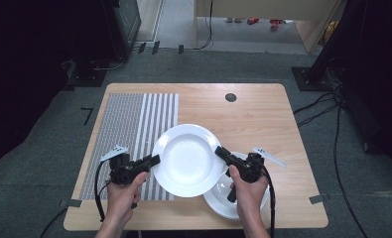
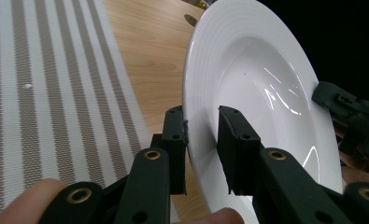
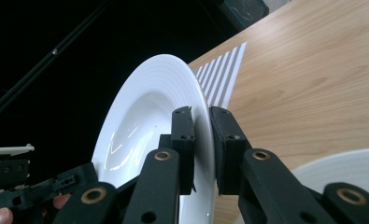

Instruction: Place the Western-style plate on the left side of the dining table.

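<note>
Left gripper clamps my plate rim at 9 o'clock, right gripper at 3 o'clock; second plate sits at 5 o'clock.

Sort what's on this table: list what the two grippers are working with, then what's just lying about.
In use:
- large white plate, held at opposite rims
- left gripper
- right gripper

Lying about:
- second white plate, under the right hand
- striped placemat
</note>
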A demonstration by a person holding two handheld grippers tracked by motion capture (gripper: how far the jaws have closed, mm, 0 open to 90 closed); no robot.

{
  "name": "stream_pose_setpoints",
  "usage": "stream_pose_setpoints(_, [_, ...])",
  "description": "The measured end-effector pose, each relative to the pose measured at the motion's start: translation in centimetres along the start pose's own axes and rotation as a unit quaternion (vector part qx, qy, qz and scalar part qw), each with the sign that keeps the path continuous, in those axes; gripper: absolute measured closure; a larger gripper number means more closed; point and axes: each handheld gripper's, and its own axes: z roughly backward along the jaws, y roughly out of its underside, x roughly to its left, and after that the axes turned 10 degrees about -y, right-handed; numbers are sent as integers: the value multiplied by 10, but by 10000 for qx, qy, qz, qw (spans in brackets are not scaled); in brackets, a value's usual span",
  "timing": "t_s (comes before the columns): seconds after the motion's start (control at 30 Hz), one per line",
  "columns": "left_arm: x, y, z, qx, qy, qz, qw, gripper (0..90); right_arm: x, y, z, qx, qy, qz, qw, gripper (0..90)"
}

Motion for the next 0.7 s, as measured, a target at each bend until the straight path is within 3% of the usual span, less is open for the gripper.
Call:
stream_pose_setpoints(0.4, [32,-15,16,-206,-236,260,9992,743,16,1,-44,204,-94,99,9997,813])
stream_pose_setpoints(0.7, [55,-23,26,-348,-479,418,9974,753,18,9,-78,460,-152,121,9988,802])
